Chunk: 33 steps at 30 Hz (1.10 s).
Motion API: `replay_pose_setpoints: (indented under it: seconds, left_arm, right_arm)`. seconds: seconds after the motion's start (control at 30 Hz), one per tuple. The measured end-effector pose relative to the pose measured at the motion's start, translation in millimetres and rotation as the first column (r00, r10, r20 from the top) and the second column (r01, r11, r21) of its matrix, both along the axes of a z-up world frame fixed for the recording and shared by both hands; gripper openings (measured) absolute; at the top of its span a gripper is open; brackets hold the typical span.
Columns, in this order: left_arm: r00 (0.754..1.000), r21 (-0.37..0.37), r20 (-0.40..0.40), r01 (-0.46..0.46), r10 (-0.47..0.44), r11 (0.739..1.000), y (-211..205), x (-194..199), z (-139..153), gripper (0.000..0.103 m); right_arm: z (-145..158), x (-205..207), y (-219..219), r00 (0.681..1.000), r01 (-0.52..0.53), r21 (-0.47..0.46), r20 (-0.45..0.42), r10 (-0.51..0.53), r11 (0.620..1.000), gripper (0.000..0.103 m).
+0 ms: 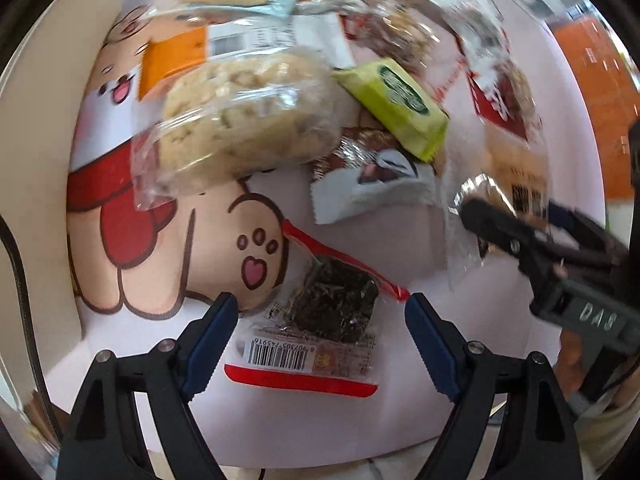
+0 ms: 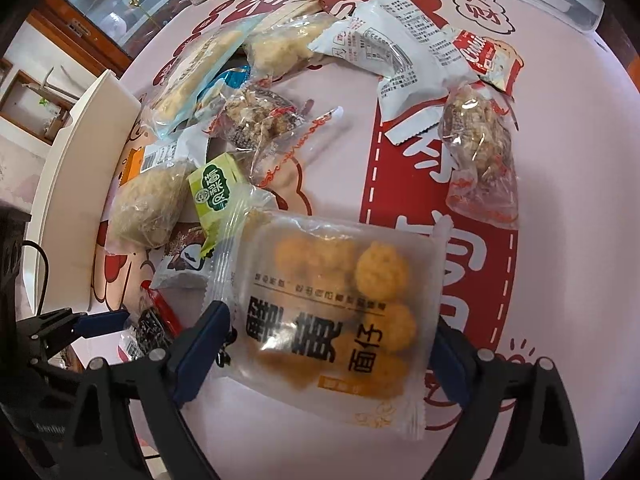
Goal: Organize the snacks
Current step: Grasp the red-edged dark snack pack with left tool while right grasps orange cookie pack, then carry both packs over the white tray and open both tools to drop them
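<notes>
The right gripper (image 2: 326,336) holds a translucent packet of golden round snacks (image 2: 332,320), its blue-padded fingers pressed against the packet's left and right sides; in the left wrist view the same gripper pinches the packet's edge at the right. The left gripper (image 1: 320,312) stands wide open, holding nothing, with the dark seaweed-like packet (image 1: 332,316) lying flat on the table between its fingers.

To do this step well, I judge the right hand should keep a light, even squeeze: the puffs look brittle and the film is slippery, so carry the packet level and set it down before letting go. The left gripper looks lined up on the dark packet; closing across its thicker middle, not the thin red seal, should give a firmer hold.

The other snacks lie in a loose heap on the pink printed tablecloth (image 2: 560,240), far and left of the held packet: a rice-puff cake (image 1: 244,116), a green packet (image 1: 396,104), a white packet (image 2: 384,48).

Readable writing is scarce. The held packet carries large black Chinese characters, of which 面仔 shows. The dark packet's barcode reads upside down, roughly 6 907305 745916. A red-and-white packet (image 2: 488,58) at far right shows script that may be "Cookies". The right gripper's body bears "DAS". The tablecloth has big red Chinese lettering and a cartoon dog
</notes>
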<state>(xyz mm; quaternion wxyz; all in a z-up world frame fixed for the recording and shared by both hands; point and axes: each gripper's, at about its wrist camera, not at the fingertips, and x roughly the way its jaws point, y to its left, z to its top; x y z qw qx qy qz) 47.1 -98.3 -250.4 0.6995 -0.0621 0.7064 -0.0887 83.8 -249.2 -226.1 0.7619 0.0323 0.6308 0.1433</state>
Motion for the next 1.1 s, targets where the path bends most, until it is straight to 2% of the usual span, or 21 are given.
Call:
replay_pose_setpoints:
  seconds: [0.27, 0.37, 0.43, 0.47, 0.53, 0.77, 0.83, 0.87, 1.0, 1.1]
  left_arm:
    - [0.989, 0.149, 0.053, 0.128, -0.137, 0.981, -34.9, -5.6, -10.1, 0.082]
    - [0.986, 0.176, 0.083, 0.129, -0.145, 0.976, -42.0, -8.2, -7.3, 0.072]
    - [0.985, 0.183, 0.102, 0.12, -0.14, 0.976, -40.6, -10.5, -1.7, 0.051]
    - [0.985, 0.185, 0.106, 0.118, -0.139, 0.976, -39.3, -10.1, 1.5, 0.048]
    - [0.985, 0.211, 0.11, 0.107, -0.132, 0.972, -32.9, -7.6, 5.1, 0.047]
    - [0.983, 0.187, 0.154, 0.068, -0.097, 0.98, -13.0, -20.5, 27.6, 0.047]
    - [0.98, 0.179, 0.178, 0.058, -0.09, 0.982, -12.8, -25.3, 42.5, 0.047]
    - [0.979, 0.174, 0.187, 0.053, -0.086, 0.983, -9.5, -25.8, 49.4, 0.047]
    - [0.965, 0.161, 0.253, 0.026, -0.066, 0.987, 0.3, -35.1, 88.9, 0.047]
    - [0.953, 0.155, 0.297, 0.003, -0.05, 0.988, 35.8, -24.5, 114.6, 0.047]
  right_arm:
    - [0.6, -2.8, 1.0, 1.0, 0.005, -0.006, 0.012, -0.004, 1.0, 0.094]
    - [0.4, -3.7, 2.5, 1.0, 0.005, -0.011, 0.017, -0.005, 1.0, 0.094]
    - [1.1, -4.8, 3.8, 1.0, 0.005, -0.012, 0.022, -0.005, 1.0, 0.093]
    - [1.9, -5.4, 4.4, 1.0, 0.005, -0.013, 0.027, -0.005, 1.0, 0.091]
    - [4.0, -7.1, 5.9, 0.999, 0.005, -0.02, 0.039, -0.004, 1.0, 0.088]
    - [13.8, -14.7, 14.4, 0.996, -0.017, -0.039, 0.088, 0.021, 0.999, 0.077]
    - [16.5, -15.6, 14.1, 0.996, -0.018, -0.033, 0.087, 0.021, 0.999, 0.075]
    - [18.7, -16.6, 13.7, 0.996, -0.016, -0.027, 0.086, 0.018, 1.0, 0.071]
    - [35.1, -23.7, 11.0, 0.994, -0.016, 0.006, 0.105, 0.016, 1.0, 0.07]
    - [50.1, -28.3, 13.0, 0.991, -0.026, 0.031, 0.129, 0.021, 0.999, 0.07]
